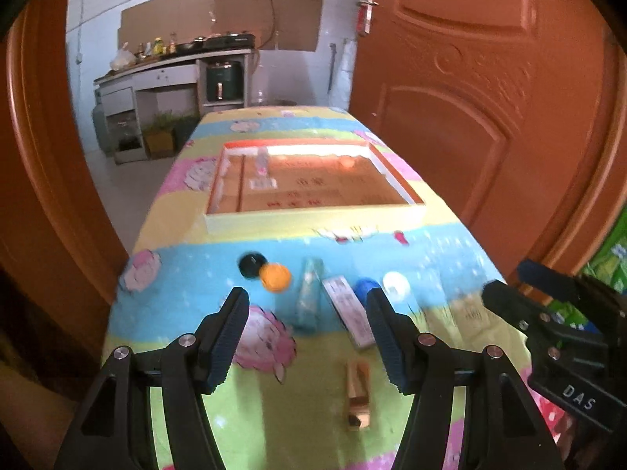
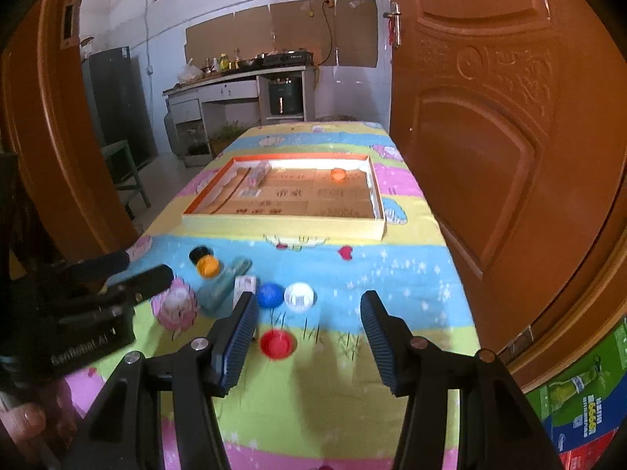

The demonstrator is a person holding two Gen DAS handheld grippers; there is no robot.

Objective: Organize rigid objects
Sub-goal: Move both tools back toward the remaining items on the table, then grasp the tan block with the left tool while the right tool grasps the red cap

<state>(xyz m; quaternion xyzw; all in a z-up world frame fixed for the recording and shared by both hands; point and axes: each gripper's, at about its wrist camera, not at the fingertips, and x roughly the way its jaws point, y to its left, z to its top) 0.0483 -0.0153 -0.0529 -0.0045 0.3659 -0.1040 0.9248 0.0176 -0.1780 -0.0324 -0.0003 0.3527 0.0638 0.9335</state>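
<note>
Both grippers hang over the near end of the cartoon-print tablecloth [image 2: 352, 270], and both sets of jaws stand wide with nothing between the pads. Ahead of the left gripper [image 1: 307, 325] lie a clear blue-green bottle [image 1: 309, 293] and a flat white box [image 1: 348, 309]; a wooden block [image 1: 358, 391] sits low between its jaws on the cloth. Just beyond its left fingertip, a black cap [image 1: 250, 264] touches an orange cap [image 1: 275, 277]. Over at the right gripper [image 2: 307, 313], a red cap [image 2: 276, 344] lies just inside the left jaw, while a blue cap [image 2: 270, 295] and a white cap [image 2: 299, 297] sit side by side right ahead. Further out, well past both, the shallow cardboard tray [image 2: 282, 227] holds a small orange piece [image 2: 337, 173].
</note>
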